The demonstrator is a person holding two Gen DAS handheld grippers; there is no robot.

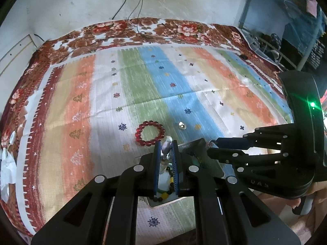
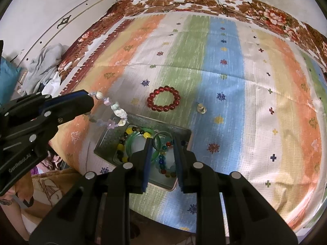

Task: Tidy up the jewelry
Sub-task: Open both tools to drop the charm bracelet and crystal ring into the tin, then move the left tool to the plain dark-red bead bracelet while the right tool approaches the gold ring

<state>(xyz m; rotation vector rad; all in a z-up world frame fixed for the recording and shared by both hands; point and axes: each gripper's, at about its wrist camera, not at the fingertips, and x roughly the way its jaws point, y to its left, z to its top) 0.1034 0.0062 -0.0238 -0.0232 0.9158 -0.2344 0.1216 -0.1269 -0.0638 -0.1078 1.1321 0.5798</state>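
One shell bracelet (image 2: pixel 114 110) pinched in left jaws, dangling over tray (image 2: pixel 179 131).

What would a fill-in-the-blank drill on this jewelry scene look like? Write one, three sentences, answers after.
1. The left gripper is shut on a pale ____ bracelet.
2. The red bracelet lies on the ____, outside the tray.
3. The right gripper hangs above the tray, its jaws ____.

Missing words: shell; cloth; open
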